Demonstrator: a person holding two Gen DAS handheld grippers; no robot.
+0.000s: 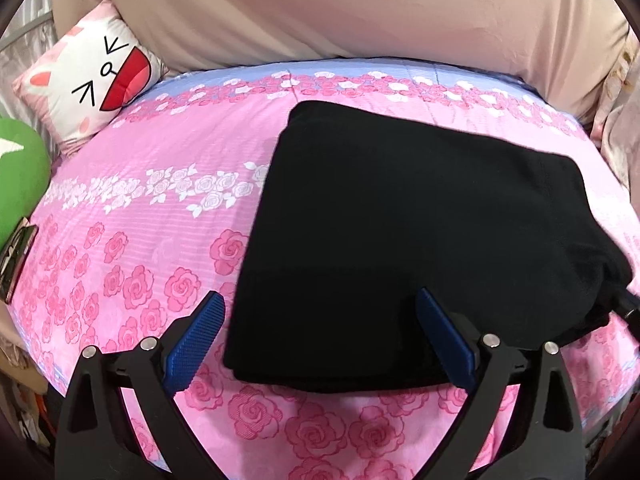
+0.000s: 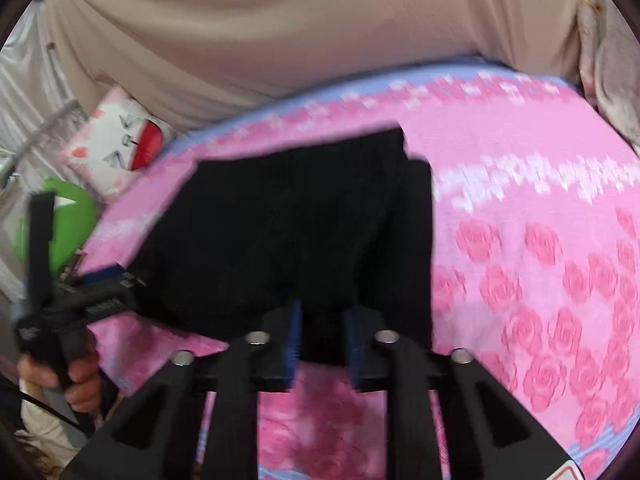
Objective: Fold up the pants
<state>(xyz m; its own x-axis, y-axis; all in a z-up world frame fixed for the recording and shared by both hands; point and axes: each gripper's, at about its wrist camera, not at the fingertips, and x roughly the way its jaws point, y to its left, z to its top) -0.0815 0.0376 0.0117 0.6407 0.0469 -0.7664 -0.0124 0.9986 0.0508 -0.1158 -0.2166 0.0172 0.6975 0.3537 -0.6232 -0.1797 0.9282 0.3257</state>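
Blue-padded, our left gripper [image 1: 320, 332] gapes wide over the near edge of the black pants [image 1: 420, 240] — folded compact on the pink bedspread [image 1: 140, 220] — while our right gripper [image 2: 320, 336] pinches that edge, so we judge a final tidy remains.

bed [image 1: 168, 208]: covered by a pink sheet printed with darker pink roses, a band of white roses across the middle, and a pale blue strip along the far edge
black pants [image 1: 420, 240]: lie directly on the sheet, folded into a thick, roughly rectangular stack, right of centre in the left wrist view; the near edge reaches towards the near side of the bed
cat-face pillow [image 1: 88, 80]: white and pink, at the far left corner of the bed, tilted
green cushion [image 1: 20, 176]: at the left edge, just beside the pillow
beige fabric [image 1: 320, 8]: rises behind the far edge
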